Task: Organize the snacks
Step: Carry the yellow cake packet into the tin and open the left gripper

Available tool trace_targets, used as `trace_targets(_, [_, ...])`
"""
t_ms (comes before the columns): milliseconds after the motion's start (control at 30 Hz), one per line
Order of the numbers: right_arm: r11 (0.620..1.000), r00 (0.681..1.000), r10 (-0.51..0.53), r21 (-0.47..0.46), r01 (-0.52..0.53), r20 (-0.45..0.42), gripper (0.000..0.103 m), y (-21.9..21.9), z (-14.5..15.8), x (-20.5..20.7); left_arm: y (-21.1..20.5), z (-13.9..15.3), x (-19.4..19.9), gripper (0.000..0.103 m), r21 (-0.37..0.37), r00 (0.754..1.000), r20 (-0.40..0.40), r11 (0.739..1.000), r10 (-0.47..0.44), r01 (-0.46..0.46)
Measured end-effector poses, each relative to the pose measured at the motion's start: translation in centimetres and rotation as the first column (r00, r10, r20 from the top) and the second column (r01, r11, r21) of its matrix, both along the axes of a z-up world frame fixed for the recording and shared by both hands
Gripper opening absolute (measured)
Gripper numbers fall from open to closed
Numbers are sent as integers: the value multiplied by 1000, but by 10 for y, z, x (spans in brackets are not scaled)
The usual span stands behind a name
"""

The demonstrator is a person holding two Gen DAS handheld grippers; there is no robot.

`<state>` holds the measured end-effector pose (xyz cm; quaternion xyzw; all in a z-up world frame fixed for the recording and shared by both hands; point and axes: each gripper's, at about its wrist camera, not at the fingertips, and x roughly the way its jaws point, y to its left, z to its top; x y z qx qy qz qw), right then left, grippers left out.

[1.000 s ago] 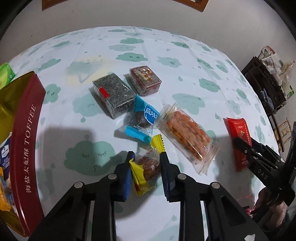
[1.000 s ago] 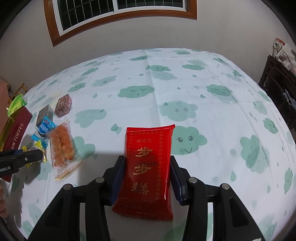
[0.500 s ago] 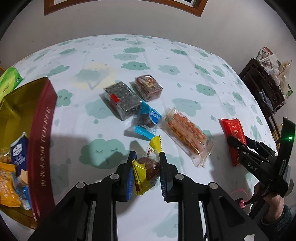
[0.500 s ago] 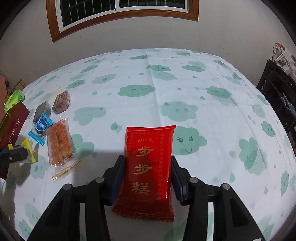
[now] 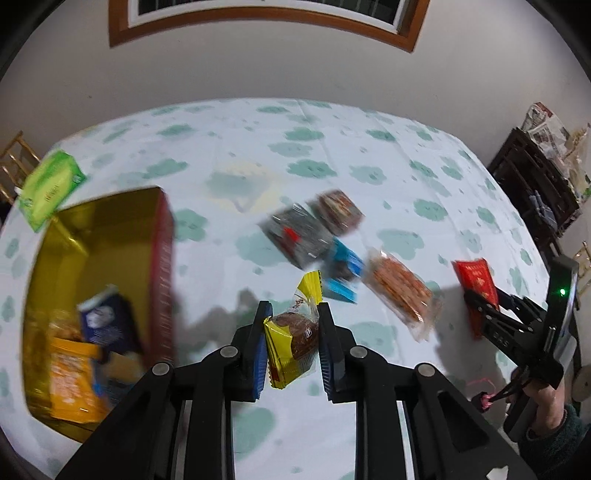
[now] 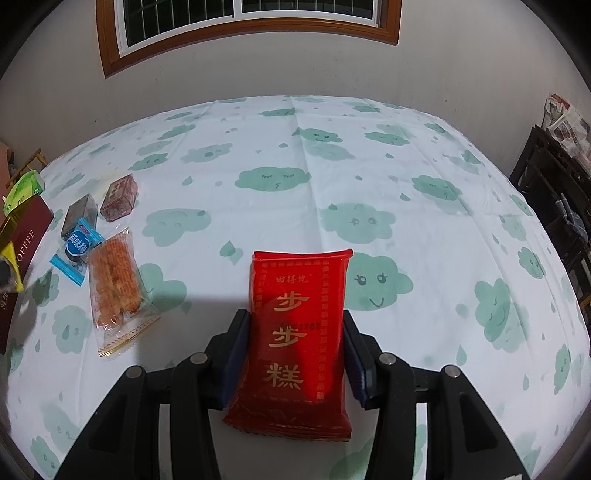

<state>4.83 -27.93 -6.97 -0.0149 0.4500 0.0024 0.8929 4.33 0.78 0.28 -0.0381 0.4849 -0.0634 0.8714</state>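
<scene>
My left gripper (image 5: 293,314) is shut on a yellow-wrapped cake (image 5: 293,341) and holds it above the table, just right of the open toffee tin (image 5: 162,266). The tin has gold walls and holds several snack packs. My right gripper (image 6: 293,323) is shut on a red snack packet (image 6: 299,332) with gold characters, just above the cloud-print tablecloth (image 6: 406,166). It also shows in the left wrist view (image 5: 476,280). On the table lie an orange cracker pack (image 6: 114,280), a blue candy pack (image 6: 77,245), a dark pack (image 6: 79,214) and a brown box (image 6: 120,195).
A green box (image 5: 50,188) lies beyond the tin at the table's left edge. A dark wooden shelf (image 6: 554,192) with papers stands to the right of the table. A wall with a window (image 6: 243,22) is behind.
My left gripper closed on the yellow-wrapped cake, lifted it and swung left toward the toffee tin. My right gripper kept hold of the red packet and barely moved.
</scene>
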Motion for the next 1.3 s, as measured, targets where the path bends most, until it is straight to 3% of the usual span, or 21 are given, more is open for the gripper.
trace_targets(300, [1000, 1000, 0, -3, 0, -2, 49, 0, 0, 1, 79, 12, 19, 21, 111, 991, 33, 985, 127, -130])
trace_targets(633, [1000, 1000, -2, -3, 2, -6, 49, 0, -1, 1, 157, -9, 39, 21, 187, 969, -10, 952, 247, -241])
trace_targets(1300, [1000, 999, -9, -13, 9, -40, 49, 0, -1, 4, 183, -43, 46, 22, 211, 959, -79, 945, 272, -251])
